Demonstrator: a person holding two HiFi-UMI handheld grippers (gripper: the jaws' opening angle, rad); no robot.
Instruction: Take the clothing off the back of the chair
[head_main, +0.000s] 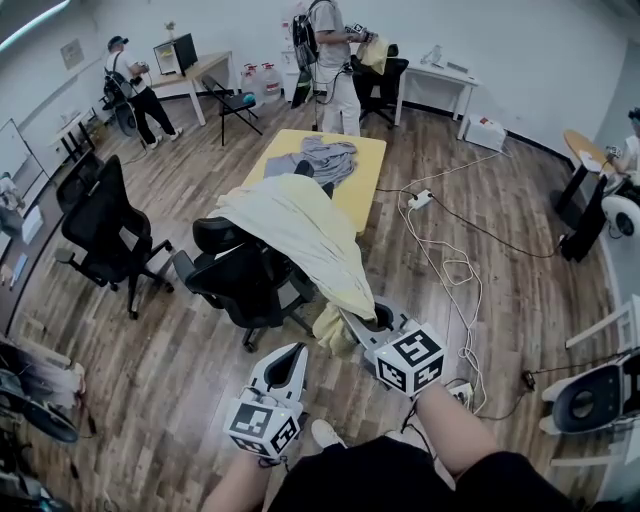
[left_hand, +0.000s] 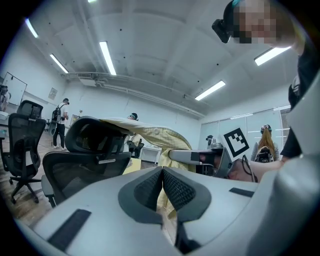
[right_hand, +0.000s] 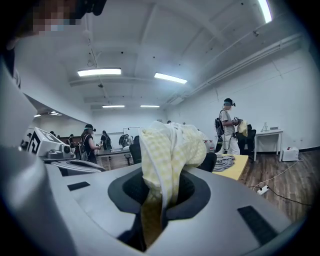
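Observation:
A pale yellow checked garment (head_main: 300, 232) lies draped over the back and headrest of a black office chair (head_main: 240, 280) in the middle of the head view. My right gripper (head_main: 350, 320) is shut on the garment's lower right edge, just right of the chair. In the right gripper view the yellow cloth (right_hand: 170, 150) bunches up out of the closed jaws of my right gripper (right_hand: 161, 197). My left gripper (head_main: 293, 352) sits below the chair, apart from the cloth. Its jaws (left_hand: 162, 175) are pressed together with nothing between them. Ahead of them are the chair (left_hand: 85, 150) and the garment (left_hand: 155, 134).
A yellow table (head_main: 368, 185) behind the chair carries grey clothing (head_main: 322, 158). Another black chair (head_main: 105, 225) stands at the left. White cables (head_main: 450, 270) and a power strip (head_main: 420, 199) lie on the wooden floor to the right. Other people work at the desks along the far wall.

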